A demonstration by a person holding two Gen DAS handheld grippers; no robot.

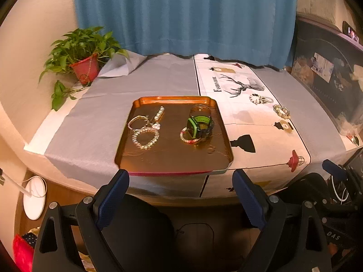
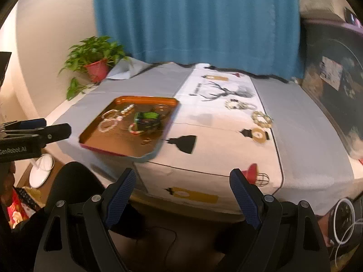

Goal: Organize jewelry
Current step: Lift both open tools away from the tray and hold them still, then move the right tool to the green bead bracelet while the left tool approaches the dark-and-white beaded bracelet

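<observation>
Covering the table (image 1: pixel 140 83), grey cloth under blue curtain (image 1: pixel 181 15); both grippers wide, empty.

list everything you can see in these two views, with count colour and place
orange metal tray: 1, orange, on the grey cloth near the table's front edge
pearl bead bracelets: about 3, pale, left half of the tray
green strap watch: 1, green and dark, right half of the tray
pink and white bead bracelet: 1, beside the watch
pale bead bracelets: 2, cream, on the deer-print cloth right of the tray
gold disc: 1, gold, on the same cloth
potted plant: 1, green in a red pot, far left corner
blue curtain: 1, behind the table
left gripper: open, empty
right gripper: open, empty
</observation>
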